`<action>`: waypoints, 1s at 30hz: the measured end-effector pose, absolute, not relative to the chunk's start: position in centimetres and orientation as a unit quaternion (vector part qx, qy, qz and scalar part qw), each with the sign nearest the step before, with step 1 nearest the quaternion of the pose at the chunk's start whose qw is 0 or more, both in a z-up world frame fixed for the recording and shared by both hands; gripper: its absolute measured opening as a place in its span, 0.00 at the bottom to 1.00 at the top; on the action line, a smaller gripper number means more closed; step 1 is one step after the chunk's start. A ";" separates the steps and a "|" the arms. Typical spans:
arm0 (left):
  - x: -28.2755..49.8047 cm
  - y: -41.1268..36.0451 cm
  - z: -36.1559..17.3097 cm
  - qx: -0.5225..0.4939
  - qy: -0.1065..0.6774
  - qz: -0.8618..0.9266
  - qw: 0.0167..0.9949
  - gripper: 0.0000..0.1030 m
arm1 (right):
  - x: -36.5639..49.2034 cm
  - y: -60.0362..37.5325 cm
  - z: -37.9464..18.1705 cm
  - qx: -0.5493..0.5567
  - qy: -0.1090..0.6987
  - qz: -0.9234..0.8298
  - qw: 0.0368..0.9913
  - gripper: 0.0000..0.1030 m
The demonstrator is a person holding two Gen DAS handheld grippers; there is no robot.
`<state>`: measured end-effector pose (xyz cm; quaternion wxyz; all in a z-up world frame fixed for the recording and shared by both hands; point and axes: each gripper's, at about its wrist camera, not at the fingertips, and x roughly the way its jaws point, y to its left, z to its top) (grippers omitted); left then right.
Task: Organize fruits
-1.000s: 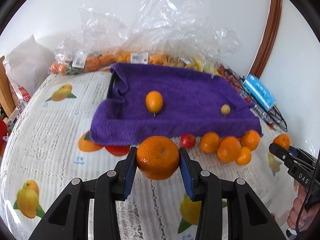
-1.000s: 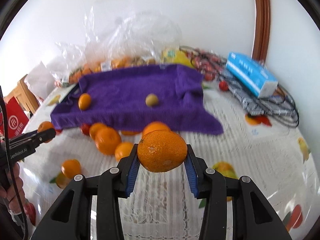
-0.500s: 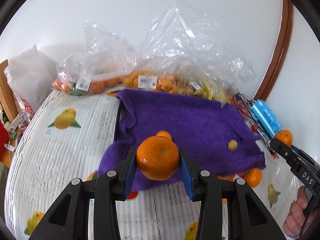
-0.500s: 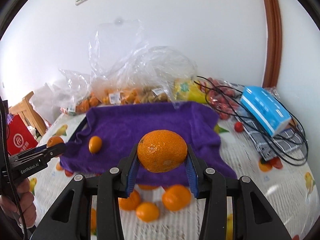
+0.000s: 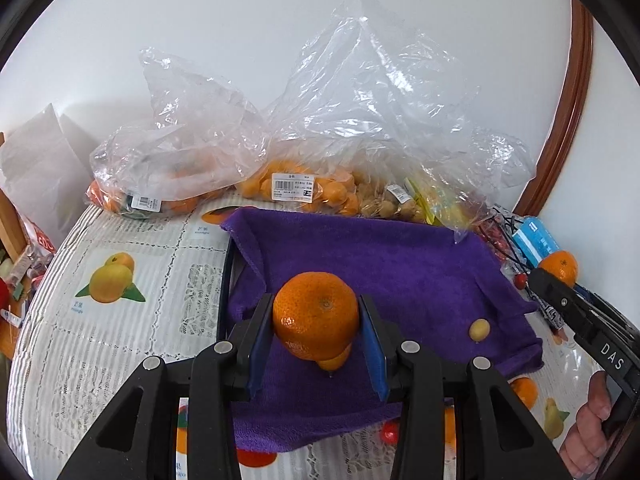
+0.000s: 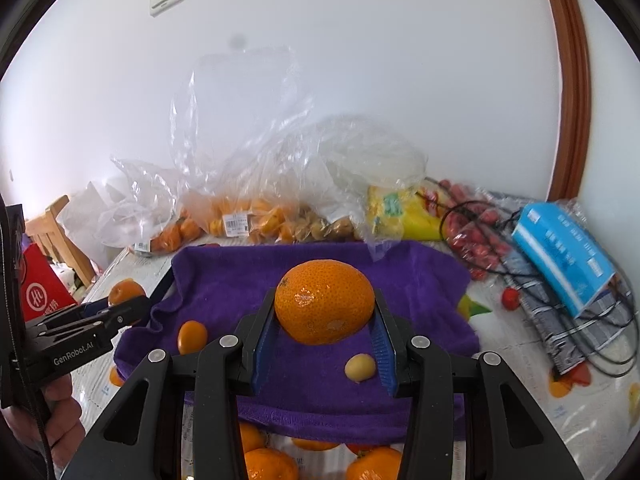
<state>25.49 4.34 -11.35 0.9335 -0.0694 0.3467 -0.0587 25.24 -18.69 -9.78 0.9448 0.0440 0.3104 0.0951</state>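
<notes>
The left gripper pinches a round tangerine between its blue pads; the fruit has glossy orange skin, a small stem dimple on the front, and is held in the air above the purple towel. Just under it, partly hidden, a small oval kumquat lies on the towel. To the right a pale yellow small fruit rests on the towel near its right edge. Further right the right gripper is pressed on a second tangerine, a little wider than tall, with pitted shiny skin, also held above the towel.

Behind the towel, clear plastic bags with labelled orange fruit stand against the white wall. Loose tangerines lie on the fruit-printed tablecloth in front of the near edge of the towel, half hidden by the gripper bodies. At far right a blue box lies on black cables, beside a small red fruit
</notes>
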 end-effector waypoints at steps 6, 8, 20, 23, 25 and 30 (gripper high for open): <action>26.2 5.2 -12.8 -0.093 0.368 -0.059 0.923 0.38 | 26.5 -18.7 -12.1 0.036 0.337 0.092 0.936 0.42; 26.1 5.3 -12.9 -0.096 0.367 -0.058 0.924 0.38 | 26.6 -18.9 -12.5 0.035 0.339 0.088 0.936 0.42; 25.9 4.4 -13.7 -0.090 0.372 -0.066 0.922 0.38 | 27.2 -19.6 -13.6 0.052 0.353 0.089 0.930 0.42; 25.8 4.2 -13.6 -0.086 0.370 -0.067 0.923 0.38 | 27.2 -19.3 -13.9 0.048 0.355 0.090 0.930 0.42; 25.8 4.1 -13.6 -0.087 0.371 -0.068 0.922 0.38 | 27.2 -19.2 -14.0 0.045 0.355 0.089 0.929 0.42; 25.7 4.2 -13.5 -0.090 0.371 -0.071 0.922 0.38 | 27.2 -18.7 -14.4 0.040 0.362 0.092 0.927 0.42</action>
